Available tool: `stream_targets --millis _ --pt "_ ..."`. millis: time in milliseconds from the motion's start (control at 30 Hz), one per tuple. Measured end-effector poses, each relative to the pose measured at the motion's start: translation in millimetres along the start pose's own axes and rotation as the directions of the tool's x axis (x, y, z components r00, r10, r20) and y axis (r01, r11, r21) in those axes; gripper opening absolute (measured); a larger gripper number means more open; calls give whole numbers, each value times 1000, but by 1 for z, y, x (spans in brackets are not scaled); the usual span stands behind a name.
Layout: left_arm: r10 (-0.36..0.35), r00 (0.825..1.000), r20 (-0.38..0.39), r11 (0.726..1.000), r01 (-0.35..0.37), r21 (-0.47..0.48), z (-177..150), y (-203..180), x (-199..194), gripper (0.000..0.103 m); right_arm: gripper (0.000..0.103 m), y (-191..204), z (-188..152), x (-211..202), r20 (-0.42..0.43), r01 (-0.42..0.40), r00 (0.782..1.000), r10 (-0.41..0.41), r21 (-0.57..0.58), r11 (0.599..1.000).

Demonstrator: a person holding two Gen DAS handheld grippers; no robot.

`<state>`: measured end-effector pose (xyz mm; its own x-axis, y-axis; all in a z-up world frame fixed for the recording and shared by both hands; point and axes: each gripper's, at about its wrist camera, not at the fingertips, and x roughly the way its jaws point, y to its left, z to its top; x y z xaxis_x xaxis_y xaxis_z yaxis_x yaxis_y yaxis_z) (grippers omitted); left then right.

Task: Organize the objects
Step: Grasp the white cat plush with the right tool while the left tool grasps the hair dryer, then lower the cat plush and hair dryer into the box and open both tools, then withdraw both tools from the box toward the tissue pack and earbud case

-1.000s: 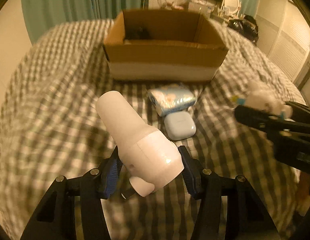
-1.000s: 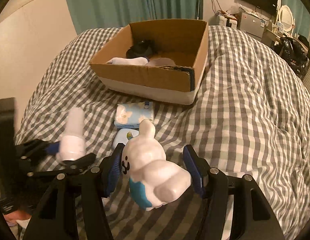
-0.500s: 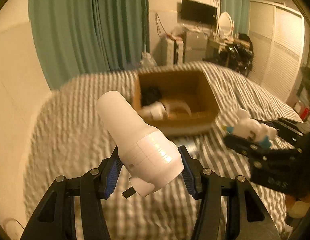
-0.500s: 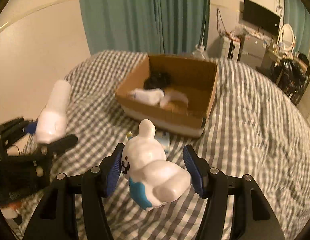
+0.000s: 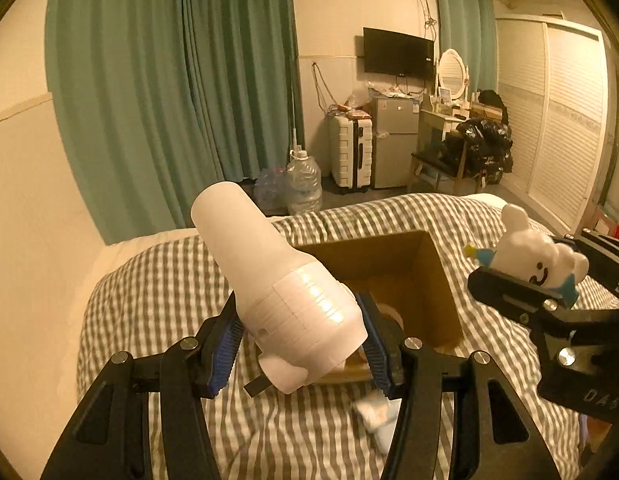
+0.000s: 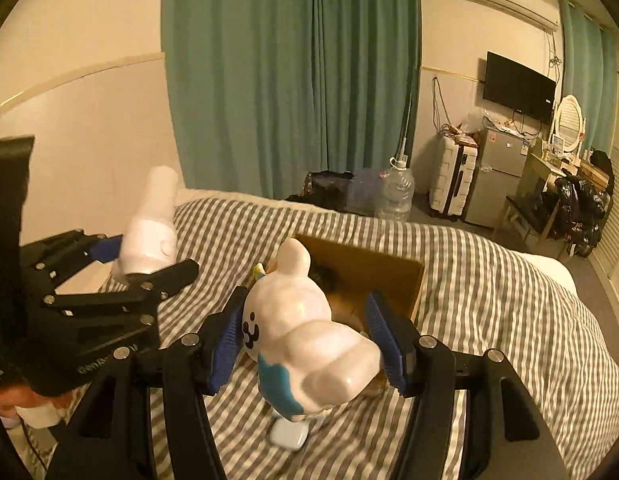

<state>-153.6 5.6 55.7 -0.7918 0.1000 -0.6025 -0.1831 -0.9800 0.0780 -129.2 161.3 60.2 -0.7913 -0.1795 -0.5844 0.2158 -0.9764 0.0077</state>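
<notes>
My left gripper [image 5: 301, 344] is shut on a white plastic bottle [image 5: 277, 280], held tilted in the air near the cardboard box [image 5: 429, 280] on the checked bed. My right gripper [image 6: 309, 340] is shut on a white rabbit figurine with blue patches [image 6: 305, 332], held above the near side of the box [image 6: 373, 276]. The figurine [image 5: 537, 260] and right gripper also show at the right of the left wrist view. The bottle [image 6: 151, 224] and left gripper show at the left of the right wrist view. Dark and pale items lie inside the box.
A pale blue case [image 6: 287, 434] lies on the checked cover [image 6: 489, 320] under the figurine. A small packet [image 5: 379, 414] lies under my left gripper. Beyond the bed are green curtains [image 5: 169, 92], a water jug [image 5: 305, 182], a suitcase [image 5: 349, 152], a small fridge [image 5: 395, 140].
Both grippers have risen and moved forward toward the box with their objects. The view has tilted up from the bed to the room. Both grips are unchanged.
</notes>
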Motion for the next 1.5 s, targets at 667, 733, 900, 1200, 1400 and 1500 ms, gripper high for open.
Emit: stream_targets --millis 667,733,900,1200,1400,1500 --pt "-106 985 -136 974 131 185 -24 -47 185 56 59 -81 -8 199 -190 75 980 -63 61 995" --pt "-96 985 -143 971 124 202 -26 -49 191 58 60 -87 -13 205 -190 67 981 -49 88 994" --pt "-81 990 -113 972 103 212 -28 -50 176 91 79 -96 -10 198 -160 46 987 -23 143 989" --pt "-40 998 -42 982 47 181 -12 -40 92 97 81 -96 18 119 -77 82 994 -71 140 987" --pt "59 998 -9 985 -57 160 -5 -25 24 99 81 -81 34 43 -13 123 992 -123 94 988" --pt "82 997 -1 987 -81 137 -4 -15 -3 99 81 -71 37 9 13 132 991 -134 73 988"
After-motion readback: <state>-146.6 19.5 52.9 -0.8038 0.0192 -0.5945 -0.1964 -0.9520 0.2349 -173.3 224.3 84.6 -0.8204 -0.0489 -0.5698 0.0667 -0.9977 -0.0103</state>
